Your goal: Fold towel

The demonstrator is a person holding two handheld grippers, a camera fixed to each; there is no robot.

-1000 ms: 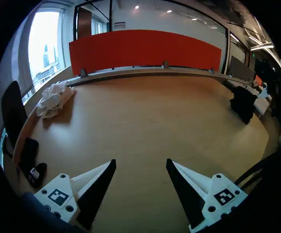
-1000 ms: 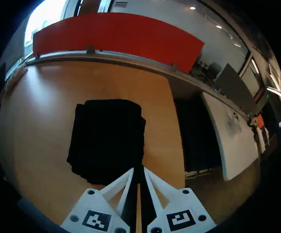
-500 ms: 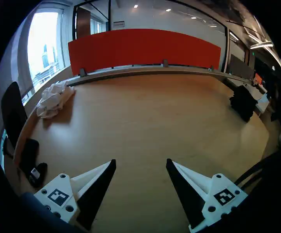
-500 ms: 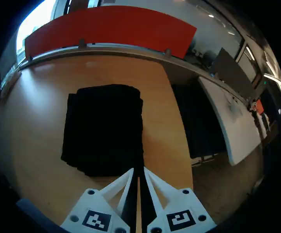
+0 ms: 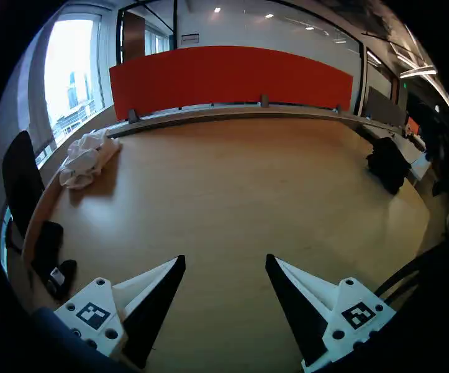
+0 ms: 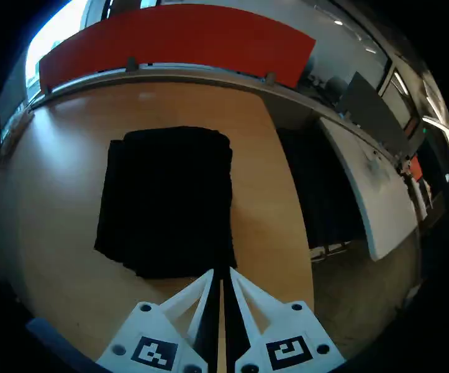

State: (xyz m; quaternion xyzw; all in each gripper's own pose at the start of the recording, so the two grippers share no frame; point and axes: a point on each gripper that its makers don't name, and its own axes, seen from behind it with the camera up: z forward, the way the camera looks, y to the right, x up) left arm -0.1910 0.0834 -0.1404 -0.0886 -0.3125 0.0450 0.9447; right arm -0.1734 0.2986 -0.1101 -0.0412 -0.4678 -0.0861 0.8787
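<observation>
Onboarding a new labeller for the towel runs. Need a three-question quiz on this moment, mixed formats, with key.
1. True or false: the left hand-held gripper has its jaws open above the table.
2. Pick one: the black towel ahead of the right hand-held gripper is A) crumpled in a heap, B) folded flat, C) hanging off the table edge.
3. Fill in: in the left gripper view, the crumpled cloth at the table's far left is ____ in colour.

Key: 1 true; 2 B; 3 white.

Showing on left gripper (image 5: 224, 257) and right gripper (image 6: 222, 272) white wedge fingers (image 5: 311, 280), black inner faces (image 5: 153, 304), screw holes (image 5: 100, 281) surrounding square coded markers (image 5: 92, 314).
</observation>
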